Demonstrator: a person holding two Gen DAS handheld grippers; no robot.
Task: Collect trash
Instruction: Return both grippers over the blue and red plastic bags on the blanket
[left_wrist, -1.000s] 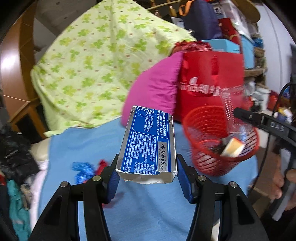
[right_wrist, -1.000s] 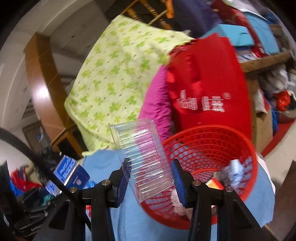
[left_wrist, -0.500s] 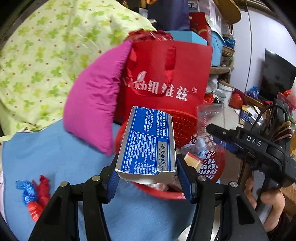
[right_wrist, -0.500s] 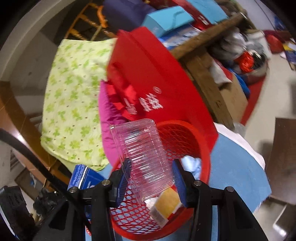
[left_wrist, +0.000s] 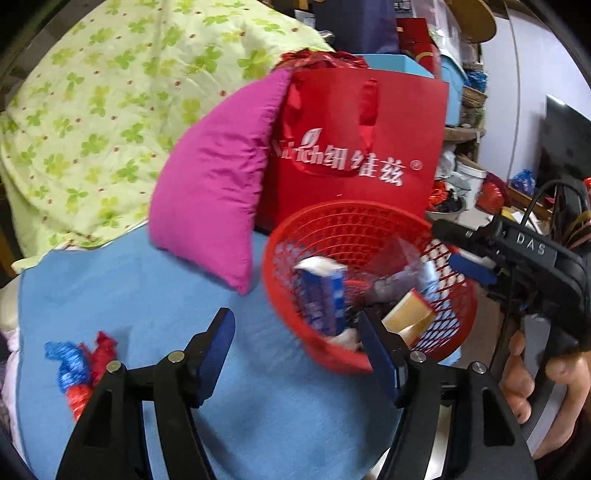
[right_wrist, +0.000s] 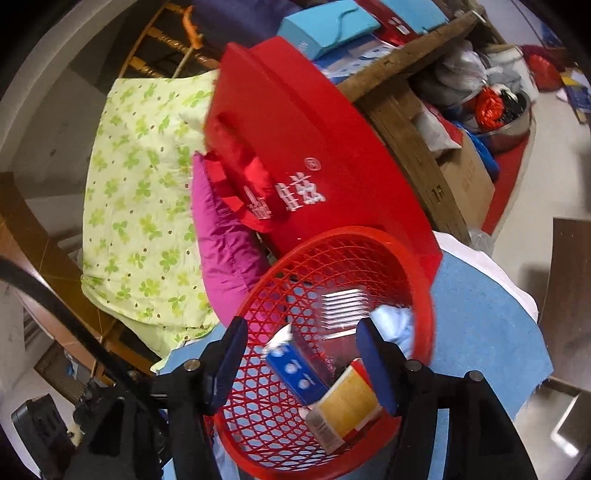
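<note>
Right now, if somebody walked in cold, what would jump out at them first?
Probably the red mesh basket on the blue cloth, holding a blue box, a yellow carton and a clear plastic tray. Behind it stand a big red bag and a magenta pillow. Red and blue candy wrappers lie on the cloth, left.

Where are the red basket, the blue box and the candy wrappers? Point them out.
red basket (right_wrist: 421, 295): right wrist view, on its far rim.
blue box (left_wrist: 321, 299): left wrist view, on its printed side.
candy wrappers (left_wrist: 79, 369): left wrist view, mid-pile on the blue cloth.
</note>
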